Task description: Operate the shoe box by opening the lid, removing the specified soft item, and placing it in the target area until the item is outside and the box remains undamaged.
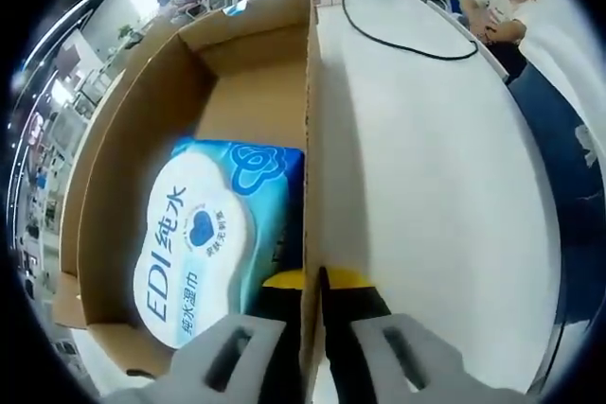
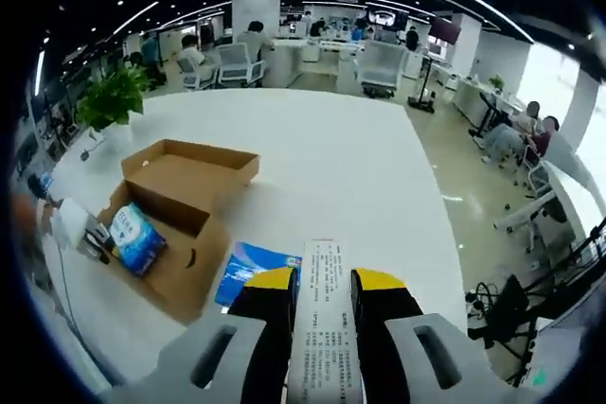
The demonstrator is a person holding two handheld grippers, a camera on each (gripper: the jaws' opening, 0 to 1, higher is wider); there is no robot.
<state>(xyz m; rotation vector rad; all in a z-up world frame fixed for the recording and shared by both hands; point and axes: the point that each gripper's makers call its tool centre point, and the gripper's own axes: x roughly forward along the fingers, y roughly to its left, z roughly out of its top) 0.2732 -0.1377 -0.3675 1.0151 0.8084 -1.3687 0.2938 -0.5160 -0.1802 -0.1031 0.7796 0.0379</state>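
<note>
Pinches a flat white pack printed with small text in the right claw, pads pressed onto its two sides, up in the air above the white tabletop. Looks like a soft pack already out of the shoe box, though too little of it is visible to say more. Leaves a blue-and-white wet-wipes pack lying flat inside the box, with the lid folded back and open beyond it. Finds another blue pack flat on the tabletop just beside the box's near corner.

Seen closer in the left gripper view: same wet-wipes pack, label up, resting on the floor of the box against the near end. Clamps the left claw astride the box's side wall, one pad inside and one outside, pressed together on the cardboard edge. Bears a black cable at the far end of the bare tabletop, well apart from the box.

Step in hand, by judgement: setting the held pack down. To do it well:
- lower flat onto bare tabletop near the blue pack, not on top of the box edge;
- spread the right claw only once the pack rests on the surface, to avoid a drop or a bounce;
- hold the box wall gently with the left claw, without twisting, so the cardboard neither creases nor tears.
</note>
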